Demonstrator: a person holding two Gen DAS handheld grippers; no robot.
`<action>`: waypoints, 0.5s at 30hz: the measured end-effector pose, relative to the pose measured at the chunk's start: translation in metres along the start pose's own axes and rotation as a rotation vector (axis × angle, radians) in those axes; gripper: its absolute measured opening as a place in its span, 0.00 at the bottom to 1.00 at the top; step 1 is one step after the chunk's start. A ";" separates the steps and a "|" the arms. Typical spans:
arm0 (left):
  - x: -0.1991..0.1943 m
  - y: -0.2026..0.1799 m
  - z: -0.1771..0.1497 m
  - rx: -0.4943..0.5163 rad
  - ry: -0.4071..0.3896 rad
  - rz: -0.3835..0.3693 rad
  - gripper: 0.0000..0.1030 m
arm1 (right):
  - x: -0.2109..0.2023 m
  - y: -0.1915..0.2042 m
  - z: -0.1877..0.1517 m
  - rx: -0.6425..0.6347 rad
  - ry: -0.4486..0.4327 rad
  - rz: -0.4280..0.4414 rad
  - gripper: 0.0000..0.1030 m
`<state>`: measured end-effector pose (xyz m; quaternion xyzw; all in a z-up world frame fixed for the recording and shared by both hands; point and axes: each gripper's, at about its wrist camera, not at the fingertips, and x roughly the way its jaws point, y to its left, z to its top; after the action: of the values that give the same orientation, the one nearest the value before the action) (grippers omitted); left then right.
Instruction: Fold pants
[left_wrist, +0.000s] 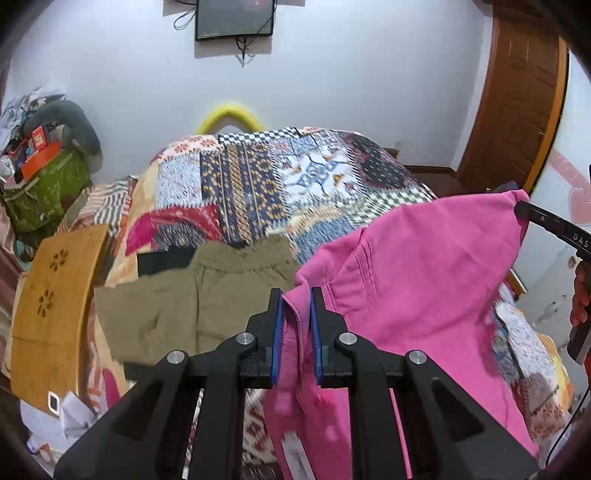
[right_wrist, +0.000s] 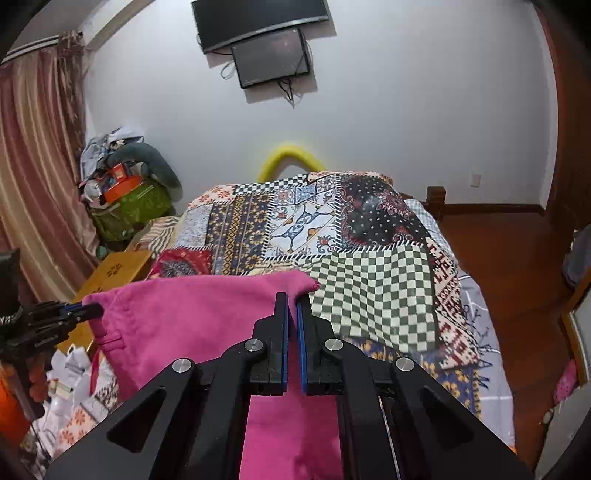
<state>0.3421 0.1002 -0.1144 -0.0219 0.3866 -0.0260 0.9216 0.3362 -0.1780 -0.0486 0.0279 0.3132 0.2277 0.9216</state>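
The pink pants (left_wrist: 424, 280) hang in the air above the bed, stretched between both grippers. My left gripper (left_wrist: 296, 295) is shut on one corner of the pink fabric, which runs down between its blue pads. My right gripper (right_wrist: 291, 299) is shut on the other corner of the pink pants (right_wrist: 192, 317). The right gripper's tip also shows in the left wrist view (left_wrist: 524, 210) at the far pink corner, and the left gripper shows in the right wrist view (right_wrist: 88, 310). Olive green pants (left_wrist: 192, 295) lie flat on the bed under the left gripper.
The bed carries a patchwork quilt (right_wrist: 369, 288). A yellow-brown board (left_wrist: 51, 306) lies at the bed's left edge, with white papers (left_wrist: 59, 417) below it. Bags and clutter (left_wrist: 44, 173) pile at the back left. A wooden door (left_wrist: 517, 103) and wooden floor (right_wrist: 509, 258) are to the right.
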 end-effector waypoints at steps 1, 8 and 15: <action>-0.003 -0.001 -0.006 0.003 0.008 -0.002 0.13 | -0.005 0.002 -0.003 -0.005 -0.001 -0.001 0.03; -0.031 -0.005 -0.044 -0.004 0.033 -0.015 0.12 | -0.043 0.011 -0.042 -0.018 0.005 -0.003 0.04; -0.058 -0.011 -0.085 0.003 0.056 -0.030 0.12 | -0.072 0.015 -0.082 -0.010 0.031 0.007 0.04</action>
<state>0.2405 0.0909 -0.1318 -0.0255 0.4118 -0.0413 0.9100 0.2310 -0.2040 -0.0710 0.0209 0.3262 0.2326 0.9160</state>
